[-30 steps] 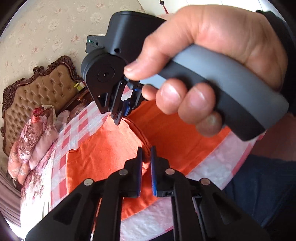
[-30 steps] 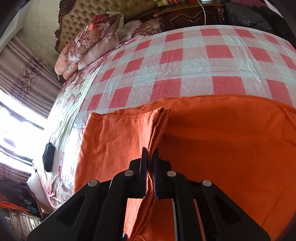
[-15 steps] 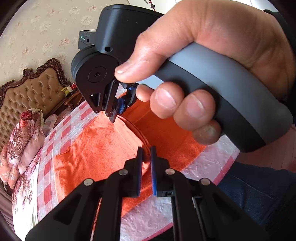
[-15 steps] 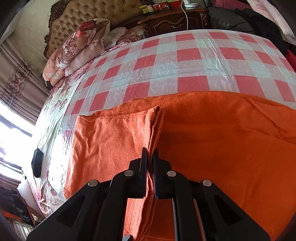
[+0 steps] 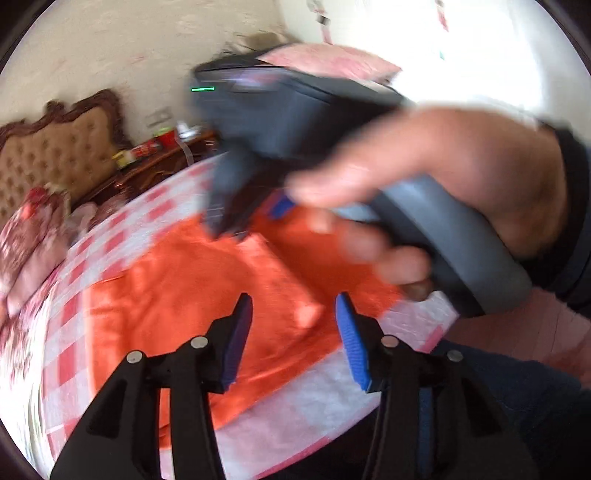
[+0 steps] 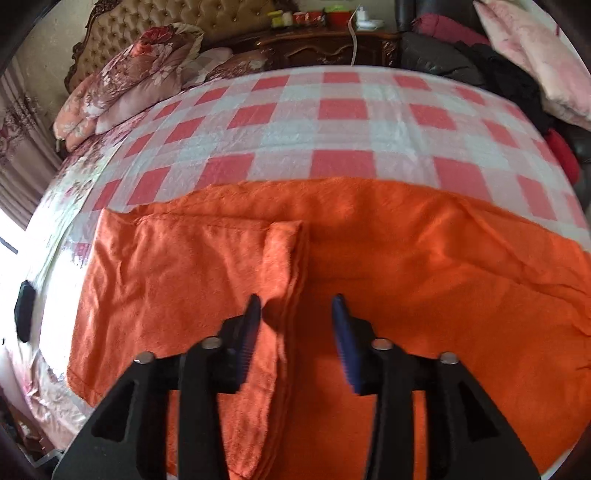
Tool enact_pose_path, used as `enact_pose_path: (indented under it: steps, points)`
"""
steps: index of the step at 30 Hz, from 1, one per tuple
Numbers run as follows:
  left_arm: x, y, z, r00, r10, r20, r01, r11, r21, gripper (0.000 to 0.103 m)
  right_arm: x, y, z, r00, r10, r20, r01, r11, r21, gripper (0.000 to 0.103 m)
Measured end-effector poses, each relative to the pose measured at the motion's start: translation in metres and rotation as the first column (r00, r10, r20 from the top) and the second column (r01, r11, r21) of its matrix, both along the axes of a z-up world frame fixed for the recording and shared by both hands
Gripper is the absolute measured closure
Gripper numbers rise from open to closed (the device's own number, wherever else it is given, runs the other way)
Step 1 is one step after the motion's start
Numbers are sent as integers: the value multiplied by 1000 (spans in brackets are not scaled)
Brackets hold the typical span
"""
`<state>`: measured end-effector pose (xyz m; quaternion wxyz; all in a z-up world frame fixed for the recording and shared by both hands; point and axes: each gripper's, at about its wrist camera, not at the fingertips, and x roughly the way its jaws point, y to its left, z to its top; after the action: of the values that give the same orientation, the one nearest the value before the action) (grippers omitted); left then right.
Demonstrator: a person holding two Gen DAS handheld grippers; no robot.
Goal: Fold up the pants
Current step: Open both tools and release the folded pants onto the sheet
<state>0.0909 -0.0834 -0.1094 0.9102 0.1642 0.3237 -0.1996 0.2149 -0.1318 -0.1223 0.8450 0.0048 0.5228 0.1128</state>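
Orange pants [image 6: 406, 277] lie flat across the near end of the bed, with one part folded over as a flap [image 6: 203, 280] on the left. My right gripper [image 6: 295, 299] hangs over the flap's edge. Its jaws are opening, and the fold edge lies loose beneath the gap, clear of both pads. In the left wrist view, my left gripper [image 5: 293, 299] hovers above the pants [image 5: 177, 295]. Its jaws are also opening, with nothing pinched. Blurred in the same view is the right gripper [image 5: 251, 218], gripped by a hand [image 5: 461, 177] above the cloth.
The bed has a red-and-white checked sheet [image 6: 343, 110]. A floral quilt pile [image 6: 129, 77] and a tufted headboard [image 6: 177, 18] are at the far left. A dark wooden nightstand [image 6: 332, 44] stands behind, with dark clothes [image 6: 498, 74] at the right. A black object [image 6: 24, 314] lies at the bed's left edge. The person's trouser leg [image 5: 517, 406] is at the lower right.
Both grippers were shut on the pants' fold edge and now stand open with the cloth released. The left gripper has drawn back from the cloth, and the right hand is blurred with motion.
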Motion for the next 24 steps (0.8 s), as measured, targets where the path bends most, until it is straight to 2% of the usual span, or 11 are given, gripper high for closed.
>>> enact_pose_path:
  steps: [3,6,8,11,13,14,15,18,21,22,24]
  points:
    - [5,74,24,965,258,47,-251,960,-122,35,-12,-2,24,995,-19,97,26,997,-72,43]
    - [27,141,21,911,410,-52,-413,893,-178,31,-31,15,36,991,21,132,-11,997,-70,22]
    - [43,160,16,905,408,-122,-421,900,-115,32,-41,33,35,991,61,123,-57,998,-41,17]
    - [56,172,10,906,378,-188,-405,904,-134,30,-53,65,22,989,111,102,-101,990,-97,15]
    - [68,174,-8,887,377,-266,-416,903,-108,29,-54,76,9,991,109,81,-97,986,-136,15]
    - [73,172,-17,871,408,-275,-437,898,-50,29,-53,78,3,993,100,63,-90,985,-145,15]
    - [74,169,-26,857,445,-262,-461,888,1,29,-52,80,-4,995,88,35,-81,983,-164,15]
    - [78,179,-39,811,536,-235,-536,841,69,8,-50,79,-17,997,80,3,-78,979,-188,15]
    - [87,195,-37,761,608,-227,-605,791,91,5,-48,70,-22,999,30,-34,-35,989,-141,5]
    - [88,197,-32,755,623,-204,-618,780,96,6,-47,66,-23,999,13,-43,-18,994,-110,4]
    - [90,193,-15,773,621,-127,-614,783,97,6,-50,67,-23,999,13,-31,-16,994,-111,4]
